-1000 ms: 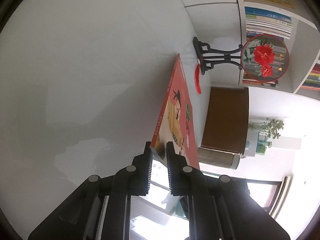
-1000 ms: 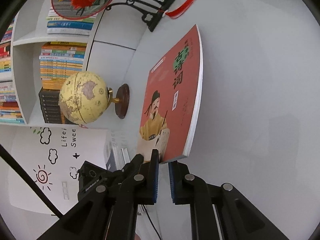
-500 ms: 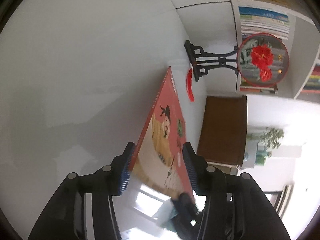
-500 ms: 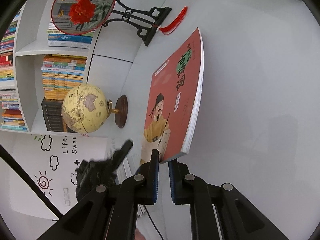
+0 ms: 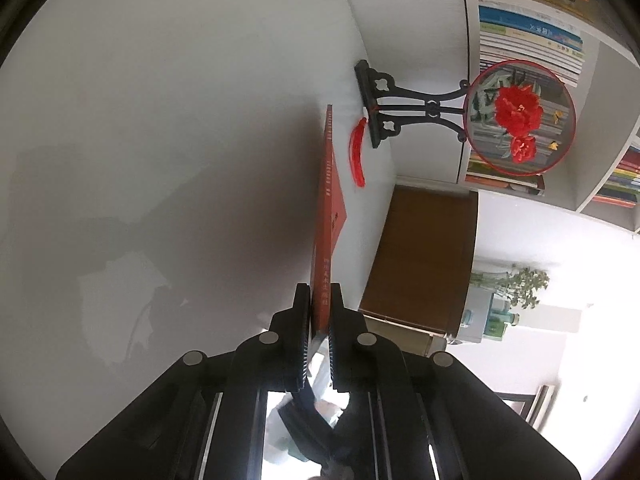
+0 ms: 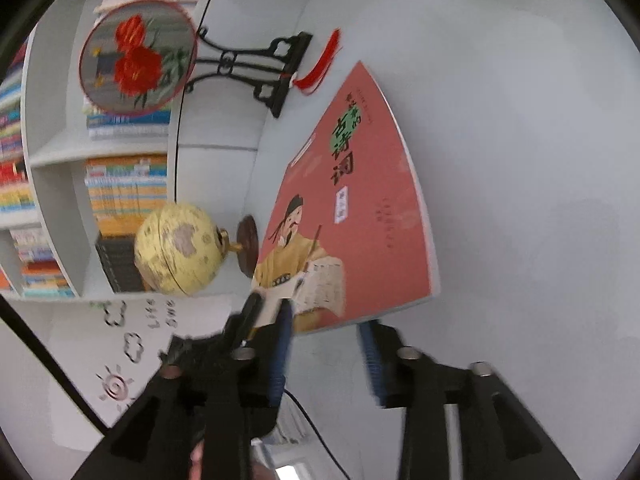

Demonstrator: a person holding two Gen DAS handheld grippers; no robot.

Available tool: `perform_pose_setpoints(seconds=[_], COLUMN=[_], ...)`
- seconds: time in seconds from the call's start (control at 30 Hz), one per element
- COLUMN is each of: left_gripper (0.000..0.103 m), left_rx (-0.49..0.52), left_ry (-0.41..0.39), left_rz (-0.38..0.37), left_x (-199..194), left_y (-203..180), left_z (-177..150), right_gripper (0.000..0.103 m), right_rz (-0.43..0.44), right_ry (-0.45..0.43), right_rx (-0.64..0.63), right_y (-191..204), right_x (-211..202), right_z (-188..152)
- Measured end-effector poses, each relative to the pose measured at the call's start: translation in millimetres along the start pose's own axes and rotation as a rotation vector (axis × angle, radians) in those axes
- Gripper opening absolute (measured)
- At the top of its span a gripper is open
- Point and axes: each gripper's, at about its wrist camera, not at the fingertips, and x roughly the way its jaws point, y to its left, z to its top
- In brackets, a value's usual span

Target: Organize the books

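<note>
White worktop [image 5: 168, 128], bearing one red paperback book [image 6: 352, 216] raised on edge, spine side clamped in the left claw [image 5: 320, 320]. Thin, light and likely floppy; best gripped near the spine. Right claw [image 6: 326, 344]: spread wide, holding nothing, just below the book's lower edge.

Fan stand [image 5: 380, 110] — globe [image 6: 178, 248] — behind book [image 6: 352, 208]

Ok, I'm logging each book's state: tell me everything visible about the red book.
The red book is a thin softcover with a robed, bearded figure in yellow, large dark characters on a green patch, and pale page edges. It is lifted edge-up over the white table. The left hand-held gripper is shut on its spine end; the right hand-held gripper stands open just below its lower edge, apparently not gripping it.
</note>
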Motion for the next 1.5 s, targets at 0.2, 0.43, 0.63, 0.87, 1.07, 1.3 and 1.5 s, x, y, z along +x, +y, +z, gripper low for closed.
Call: perform_pose_setpoints(seconds=[0.2, 0.43, 0.63, 0.87, 1.07, 1.3, 1.5], left_gripper=[0.005, 0.005, 0.021, 0.022, 0.05, 0.051, 0.051], left_rx=[-0.022, 0.087, 0.37, 0.452, 0.55, 0.629, 0.642], left_ry=[0.004, 0.013, -0.039, -0.004, 0.021, 0.021, 0.047], left_rz=[0.003, 0.071, 0.377, 0.457, 0.531, 0.567, 0.532], left_x=[7, 8, -6, -4, 22, 50, 56], left_y=[4, -10, -28, -21, -32, -33, -29], left_z=[1, -3, -10, -17, -13, -6, -10], right_gripper=[0.048, 0.006, 0.006, 0.005, 0.047, 0.047, 0.047], right_rz=[0.079, 0.039, -0.039, -0.176, -0.346, -0.451, -0.494], right_ry=[-0.043, -0.074, 0.017, 0.06, 0.039, 0.022, 0.009], right_rx=[0.107, 0.105, 0.047, -0.164, -0.432, -0.516, -0.579], right_y=[-14, -10, -15, -8, 31, 21, 25], right_x=[16, 19, 6, -29, -23, 13, 27], right_z=[20, 29, 22, -8, 11, 59, 64])
